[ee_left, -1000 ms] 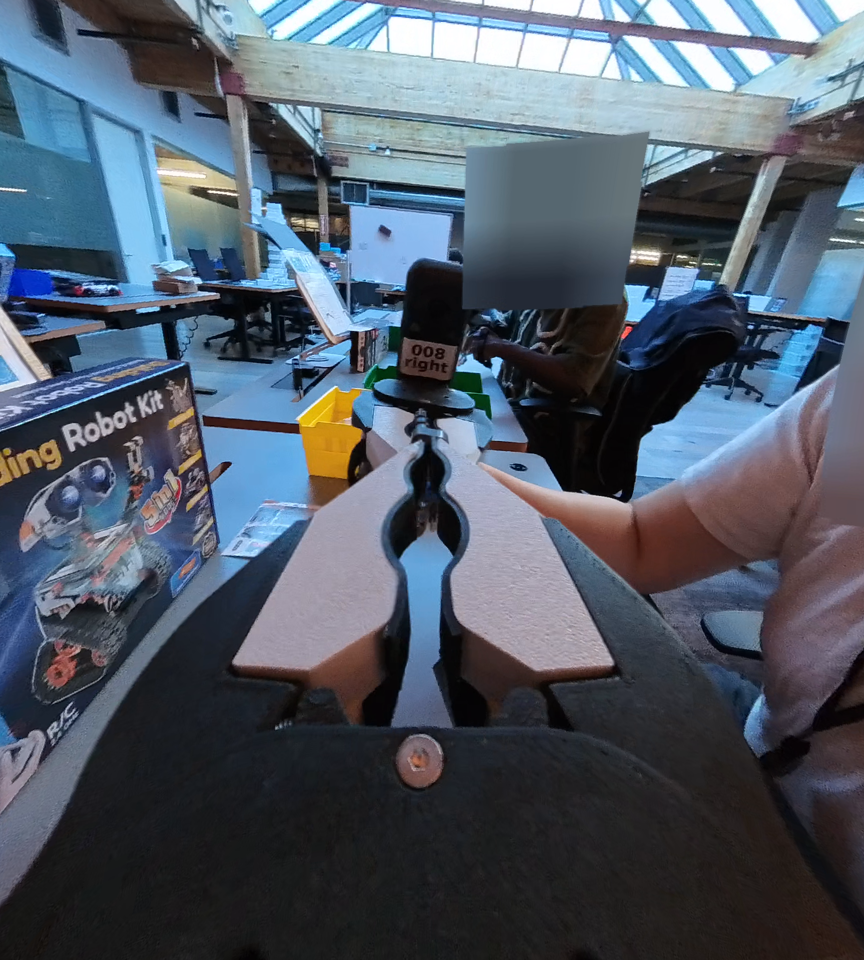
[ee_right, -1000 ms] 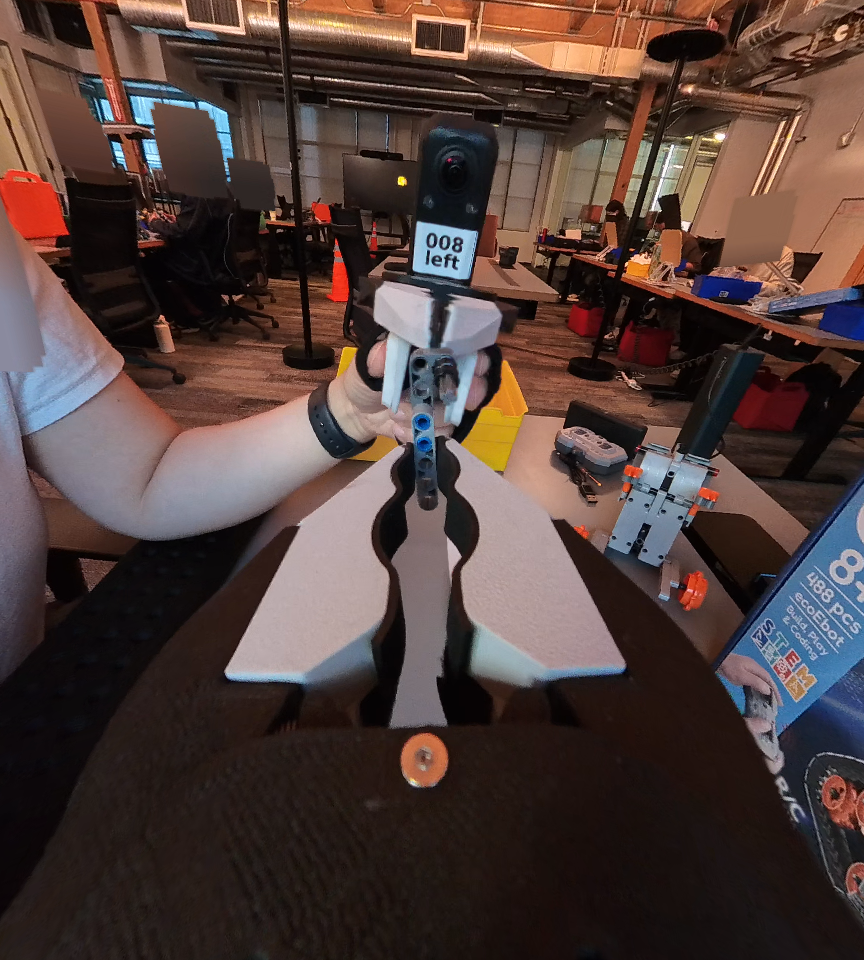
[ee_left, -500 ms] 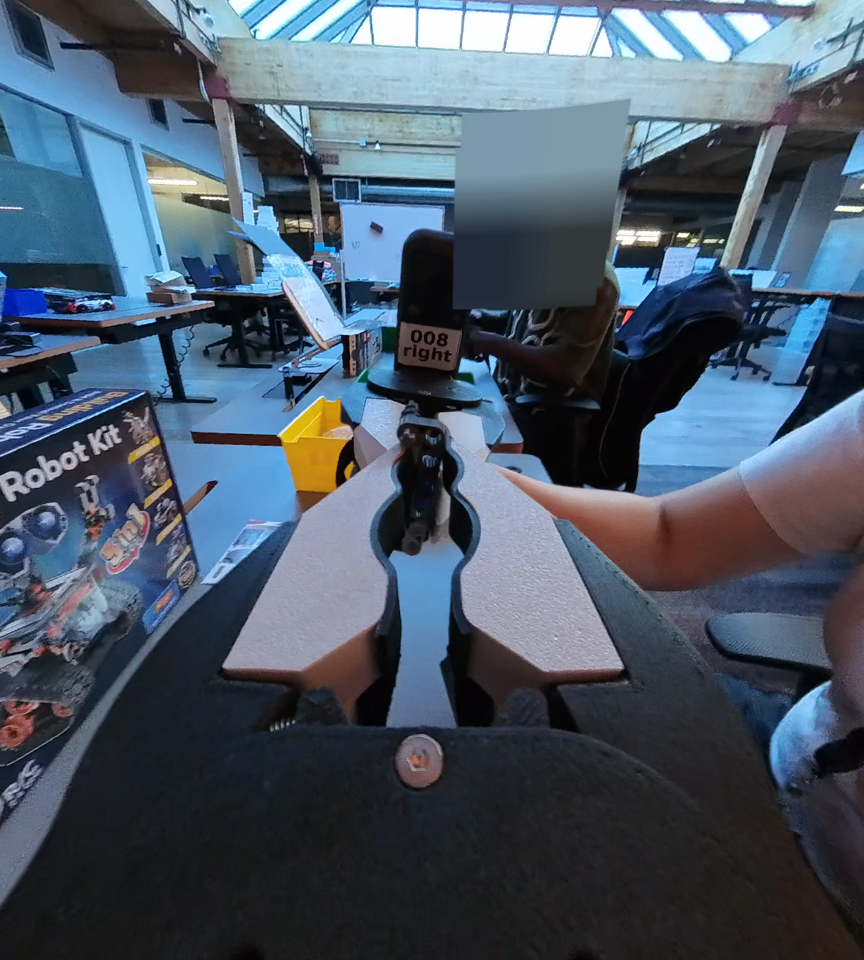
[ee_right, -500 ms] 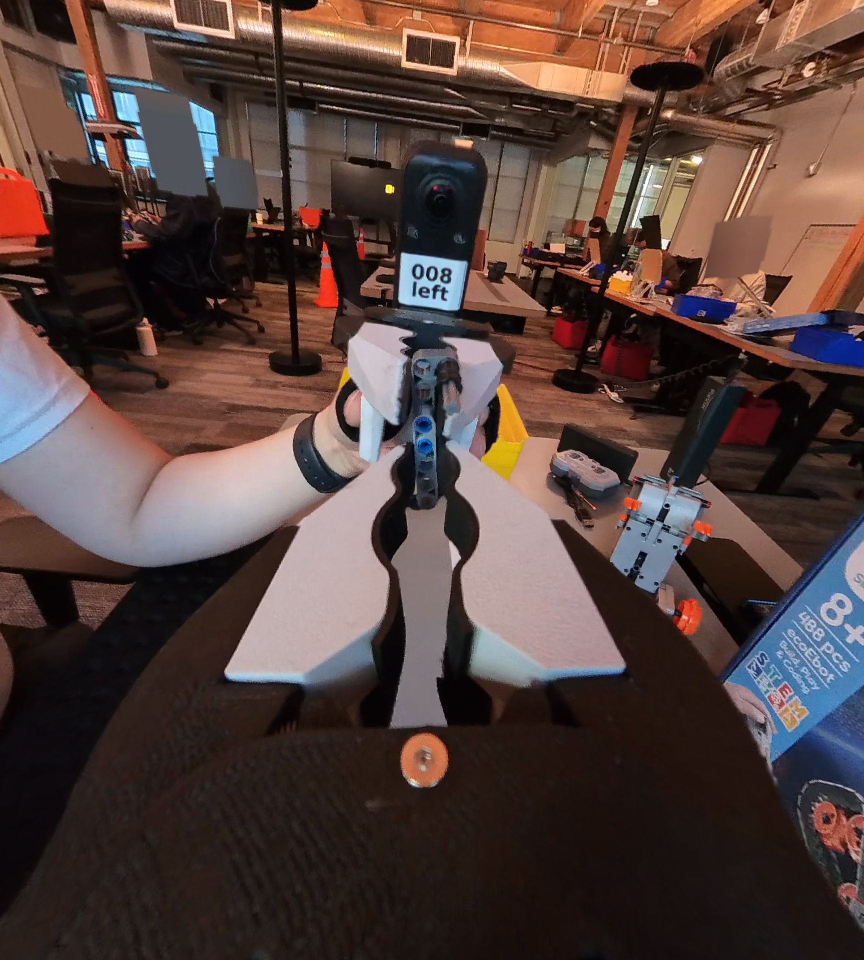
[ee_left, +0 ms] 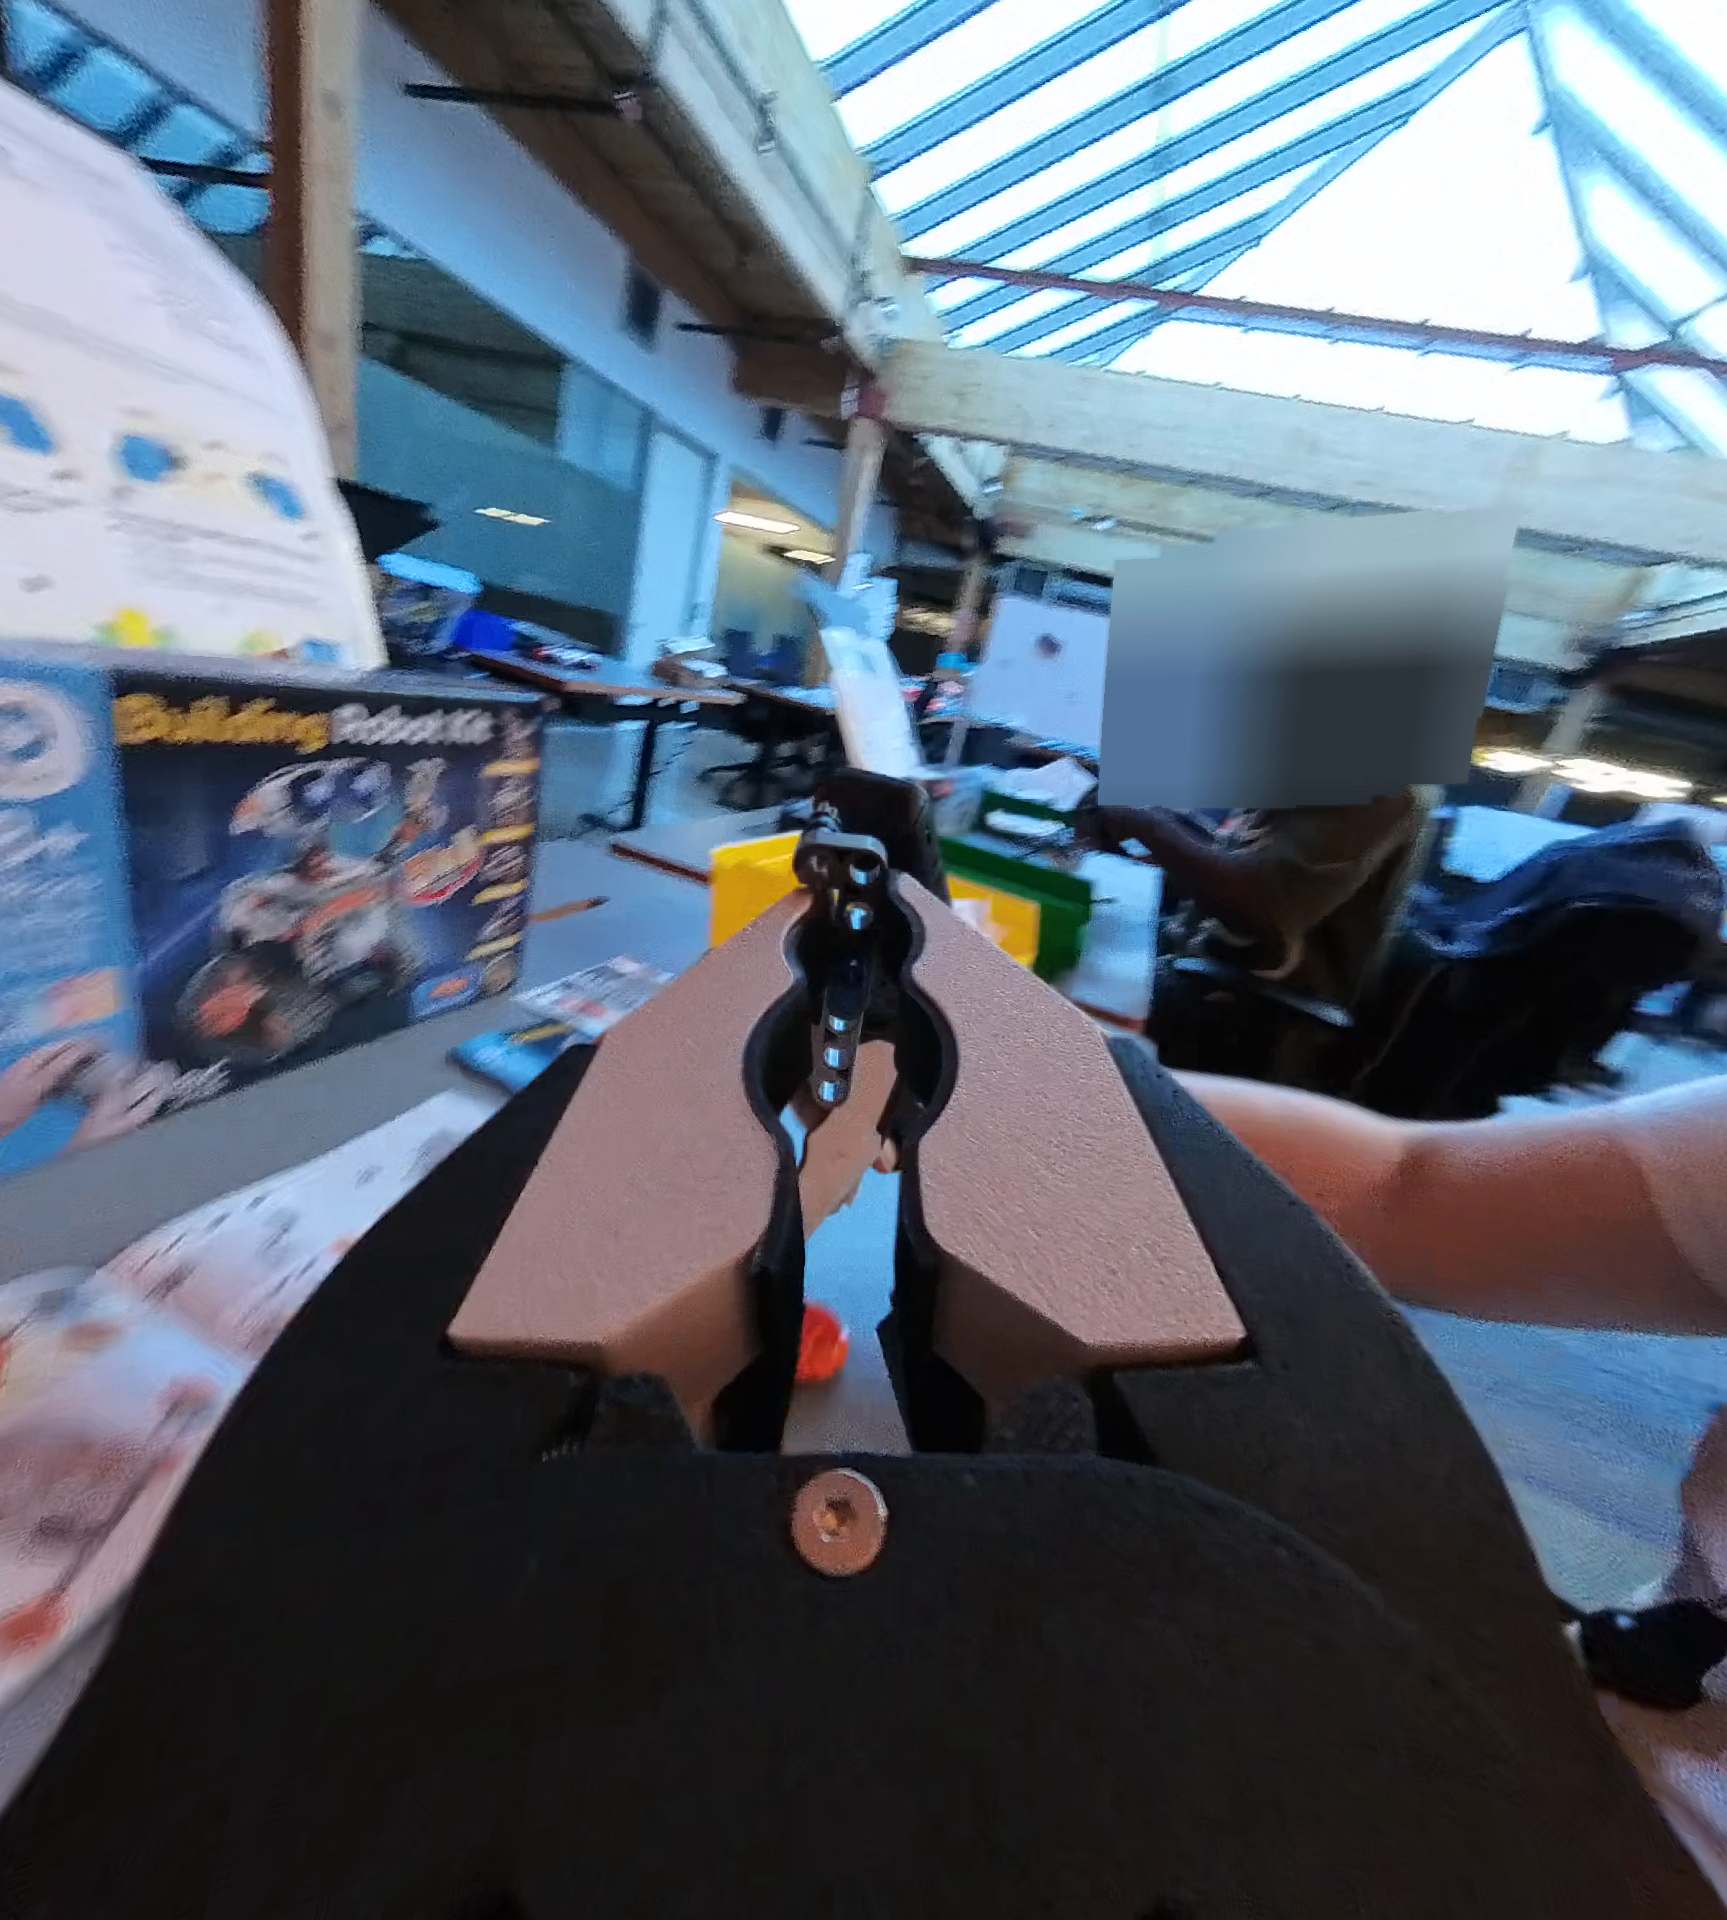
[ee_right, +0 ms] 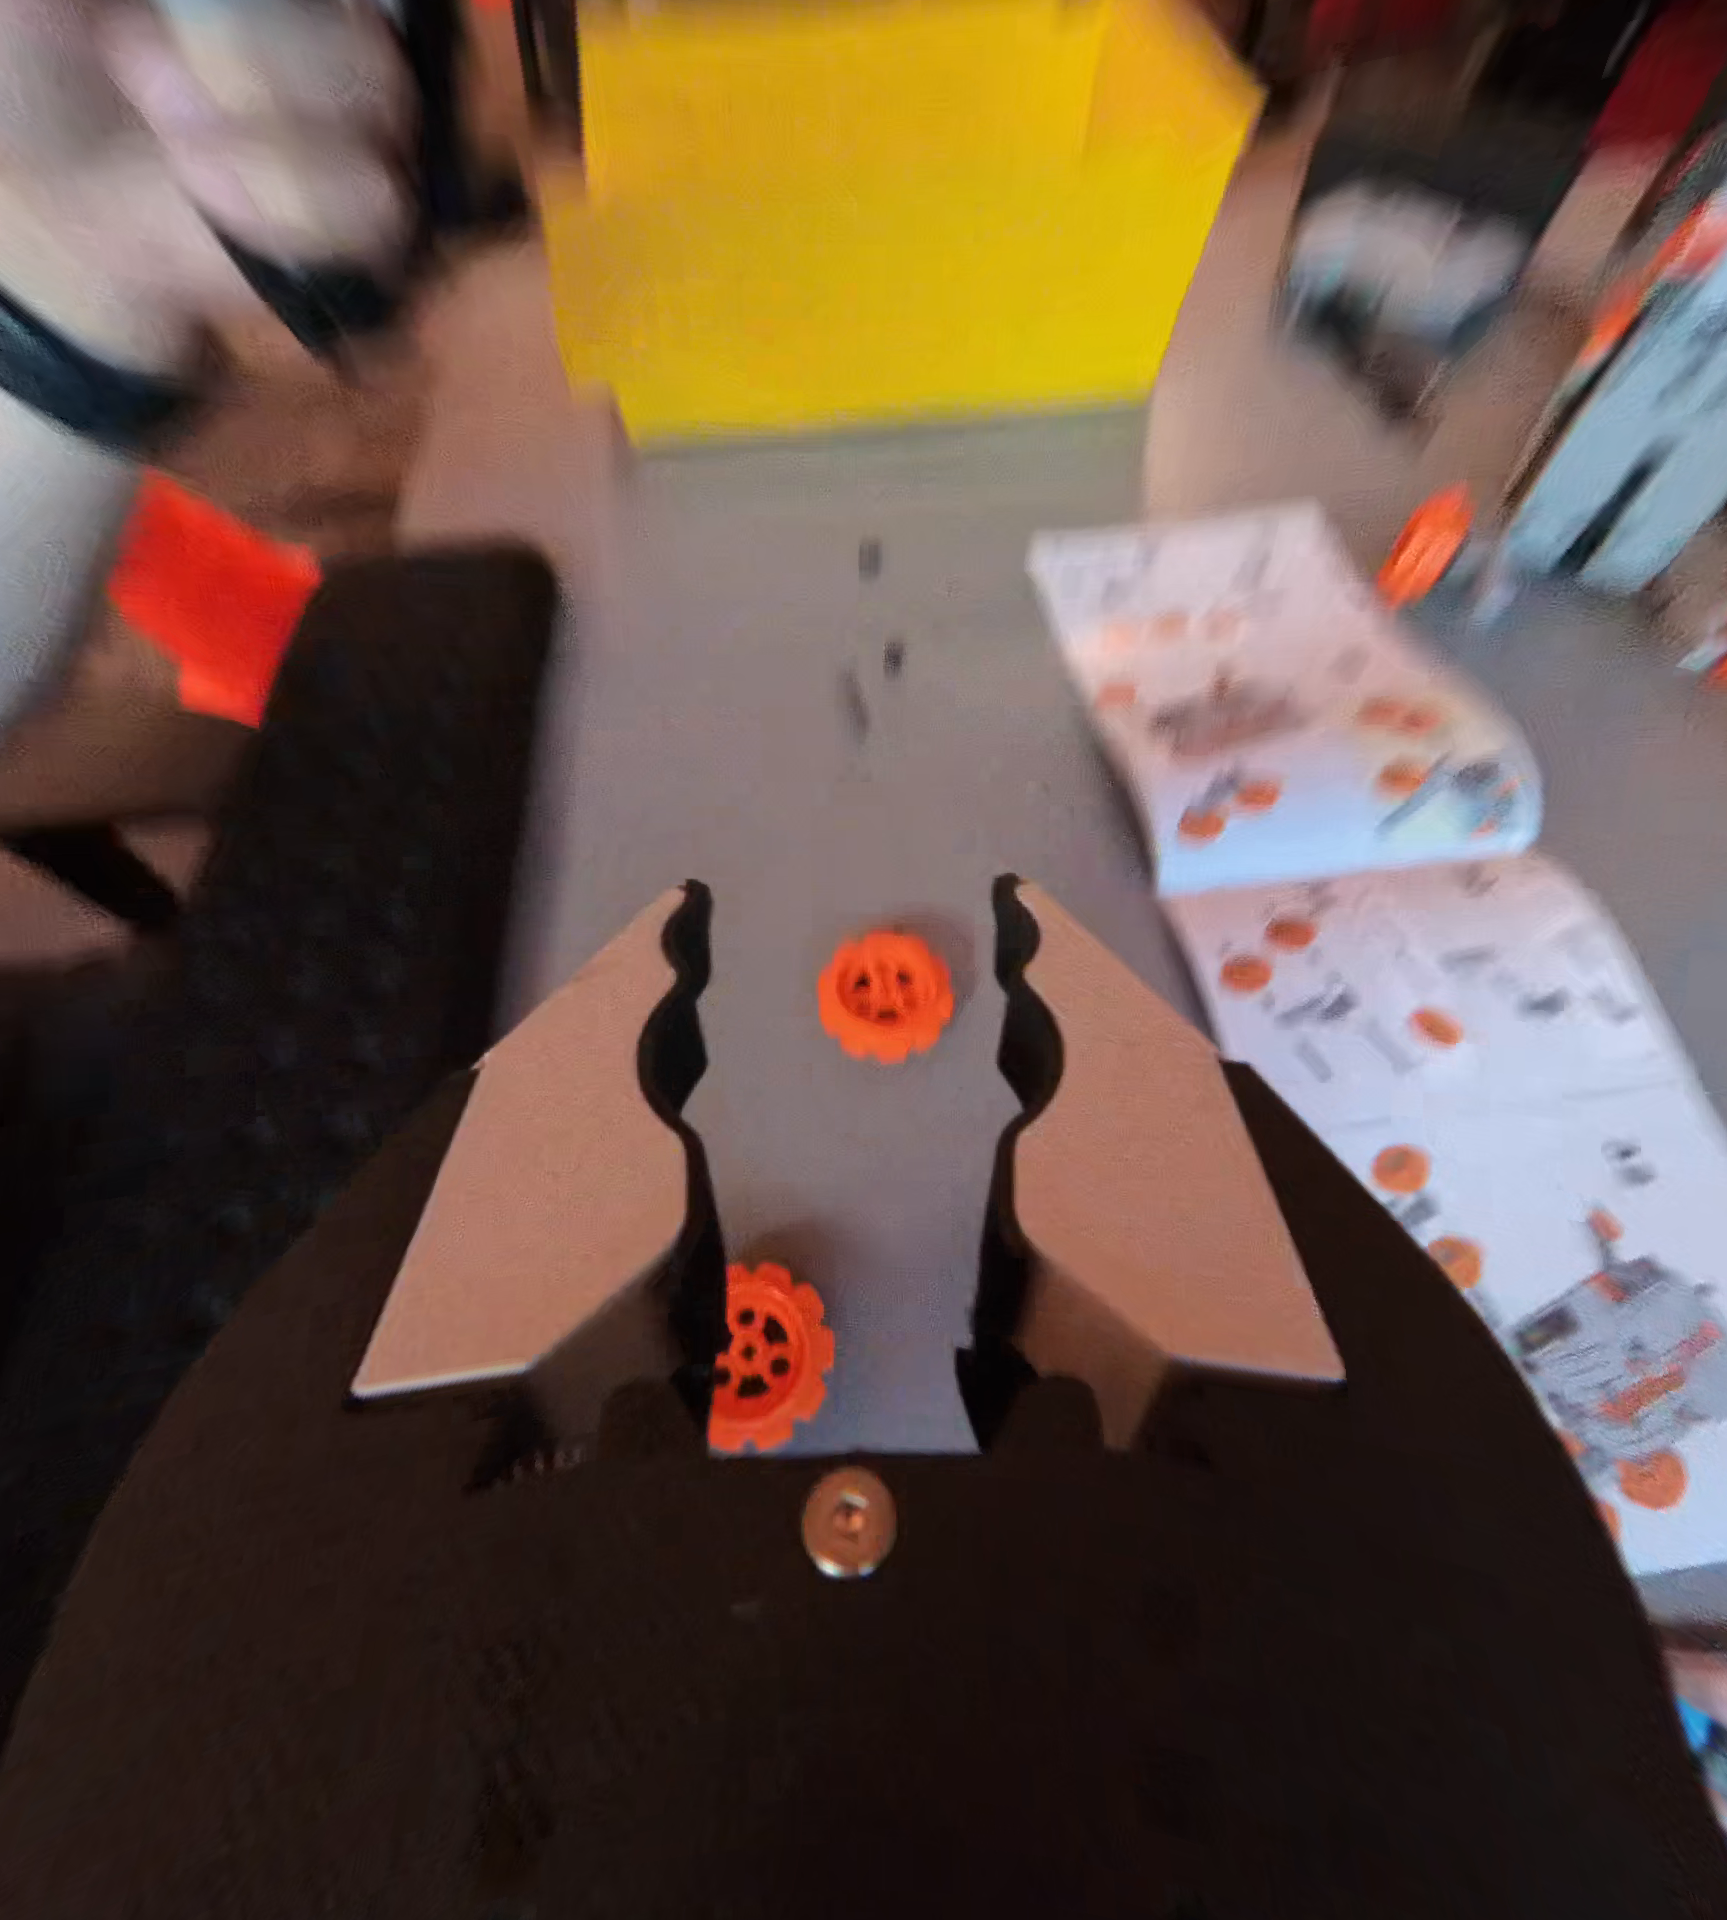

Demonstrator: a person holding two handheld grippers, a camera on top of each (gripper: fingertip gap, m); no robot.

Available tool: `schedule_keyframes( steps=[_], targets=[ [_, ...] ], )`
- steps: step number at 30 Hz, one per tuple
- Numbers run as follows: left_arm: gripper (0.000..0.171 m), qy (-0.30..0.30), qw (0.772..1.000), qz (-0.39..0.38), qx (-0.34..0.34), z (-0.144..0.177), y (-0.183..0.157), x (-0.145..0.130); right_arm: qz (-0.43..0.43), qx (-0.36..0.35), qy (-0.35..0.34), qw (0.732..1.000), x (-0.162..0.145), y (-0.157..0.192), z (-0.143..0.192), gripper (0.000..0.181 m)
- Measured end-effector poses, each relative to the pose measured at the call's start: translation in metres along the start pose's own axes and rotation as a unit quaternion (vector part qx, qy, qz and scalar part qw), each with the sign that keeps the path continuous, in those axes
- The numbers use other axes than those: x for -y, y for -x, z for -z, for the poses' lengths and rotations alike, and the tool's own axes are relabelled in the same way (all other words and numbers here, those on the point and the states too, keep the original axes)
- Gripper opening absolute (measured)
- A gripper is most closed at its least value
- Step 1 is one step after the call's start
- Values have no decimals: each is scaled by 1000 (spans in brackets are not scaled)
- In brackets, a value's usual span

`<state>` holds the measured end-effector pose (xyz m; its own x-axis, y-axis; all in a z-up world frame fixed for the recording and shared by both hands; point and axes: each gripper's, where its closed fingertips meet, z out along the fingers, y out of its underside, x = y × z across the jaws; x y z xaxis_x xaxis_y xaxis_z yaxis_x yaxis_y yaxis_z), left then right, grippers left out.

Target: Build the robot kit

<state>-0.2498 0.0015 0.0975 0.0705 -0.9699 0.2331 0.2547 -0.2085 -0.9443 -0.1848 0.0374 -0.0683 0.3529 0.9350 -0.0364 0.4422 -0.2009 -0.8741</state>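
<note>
Grey table [ee_right: 786, 665]: the surface under my right gripper, stretching toward 12 o'clock.

Kit box [ee_left: 215, 883]: dark blue with a robot picture, standing on the table at 9 o'clock of my left gripper, well apart from it.

Yellow bin [ee_right: 890, 208]: at 12 o'clock in the right wrist view, at the far end of the table, blurred.

Instruction booklet [ee_right: 1358, 935]: open, white pages with orange drawings, lying flat at 3 o'clock of my right gripper, just beside it.

My left gripper [ee_left: 843, 987]: fingers closed almost together, clamped on a black perforated beam [ee_left: 838, 956]. The beam runs lengthwise up the gap and its end sticks out past my tips at 12 o'clock.

My right gripper [ee_right: 851, 904]: fingers spread wide, holding nothing, pointed down at the table.

Orange gear [ee_right: 883, 995]: lies flat on the table between my right fingertips, touching neither finger.

Second orange gear [ee_right: 771, 1356]: at 6 o'clock of the first, near the base of my right fingers, partly hidden behind the finger at 9 o'clock.

Small dark pieces [ee_right: 869, 644]: scattered on the table at 12 o'clock, too blurred to tell what they are.
</note>
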Motion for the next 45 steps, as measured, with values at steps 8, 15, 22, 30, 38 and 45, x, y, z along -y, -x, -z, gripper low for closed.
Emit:
schedule_keyframes(
  steps=[8, 15, 22, 30, 38, 45],
  targets=[
    [5, 8, 994, -11, 109, 91, -34, -6, 70, 10, 292, 954, -63, -7, -60, 59],
    [5, -11, 990, -10, 143, 128, -53, -5, 67, 18, 334, 940, -77, -5, -56, 40],
    [5, -8, 990, 12, 138, 117, -43, -7, 94, -25, 312, 945, -88, -8, -32, 40],
    [4, 18, 999, 6, 44, 37, -9, 10, -28, -45, 295, 954, -128, -37, 42, 40],
    [4, 48, 998, 26, -44, -49, -7, -2, -32, -90, 278, 956, -137, -39, 79, 57],
    [5, 18, 999, 36, -13, -76, 30, 23, -2, -127, 166, 978, -126, -35, 95, 60]
  ],
)
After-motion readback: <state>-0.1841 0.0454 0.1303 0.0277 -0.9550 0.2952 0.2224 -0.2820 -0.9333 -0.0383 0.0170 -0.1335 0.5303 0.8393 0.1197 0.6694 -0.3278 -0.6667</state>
